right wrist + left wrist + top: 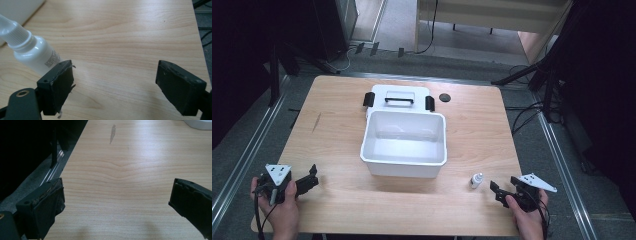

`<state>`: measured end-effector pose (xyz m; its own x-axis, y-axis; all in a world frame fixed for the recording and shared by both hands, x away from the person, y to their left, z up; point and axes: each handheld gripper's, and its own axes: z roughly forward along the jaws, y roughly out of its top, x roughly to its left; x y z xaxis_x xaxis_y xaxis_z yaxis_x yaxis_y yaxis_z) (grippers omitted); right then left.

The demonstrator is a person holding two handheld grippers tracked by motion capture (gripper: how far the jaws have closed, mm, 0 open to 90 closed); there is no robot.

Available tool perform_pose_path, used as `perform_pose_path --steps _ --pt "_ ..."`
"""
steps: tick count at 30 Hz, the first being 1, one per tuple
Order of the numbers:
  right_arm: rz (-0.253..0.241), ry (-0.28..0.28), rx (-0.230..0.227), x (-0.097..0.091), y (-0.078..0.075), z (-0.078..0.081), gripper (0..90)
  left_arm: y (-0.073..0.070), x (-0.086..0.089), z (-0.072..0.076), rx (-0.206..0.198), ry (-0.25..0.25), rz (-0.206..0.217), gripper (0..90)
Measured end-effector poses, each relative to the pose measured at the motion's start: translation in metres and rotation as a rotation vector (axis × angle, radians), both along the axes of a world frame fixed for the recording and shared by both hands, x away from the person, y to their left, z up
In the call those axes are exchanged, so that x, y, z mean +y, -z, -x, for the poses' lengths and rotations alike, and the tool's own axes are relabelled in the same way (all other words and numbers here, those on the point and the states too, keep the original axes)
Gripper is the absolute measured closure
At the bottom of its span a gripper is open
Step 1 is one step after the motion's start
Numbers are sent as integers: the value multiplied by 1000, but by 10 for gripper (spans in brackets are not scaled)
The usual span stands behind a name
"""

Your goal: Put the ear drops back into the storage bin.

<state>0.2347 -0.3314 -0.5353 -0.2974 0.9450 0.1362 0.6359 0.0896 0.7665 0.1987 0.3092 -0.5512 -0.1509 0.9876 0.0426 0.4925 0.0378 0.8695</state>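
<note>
The small white plastic dropper bottle (476,180) stands upright on the pale wooden worktop (342,130), its long axis vertical and ribbed cap on top, near the front edge and just right of the white rectangular plastic bin (404,144). The right gripper view brings out a printed label on the bottle (35,53), which stands outside the jaws, just beyond the left one. The right gripper (498,190) sits close beside it, jaws released and wide with bare wood between them. The left gripper (312,177) rests at the front left corner, jaws likewise spread and empty. Behind the bin lies its white lid with black handle (399,99). Open wood lies on both sides of the bin.
</note>
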Motion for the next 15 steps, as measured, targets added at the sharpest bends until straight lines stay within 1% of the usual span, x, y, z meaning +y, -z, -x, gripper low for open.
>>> perform_pose_path --steps 3,5,6,7,8,9,10,13,15 --pt "81 -15 60 -1 -8 -7 146 0 0 0 0 3 -5 2" --pt "117 -41 93 -2 -17 -11 146 0 0 0 3 2 -5 2" --pt "128 -50 102 -2 -20 -13 147 0 0 0 3 1 -4 2" --pt "152 -62 125 -3 -26 -16 149 0 0 0 3 0 -5 2" --pt "188 -62 158 -2 -30 -19 157 0 0 0 4 1 -6 2" --pt "243 -57 191 -2 -33 -22 168 0 0 0 4 1 -9 2" --pt "288 -64 221 0 -36 -25 172 0 0 0 4 1 -9 2" --pt "371 -116 333 4 -42 -34 171 0 -1 0 -2 -4 -14 2" --pt "423 -161 388 9 -45 -38 168 0 -1 0 -1 -4 -14 2"
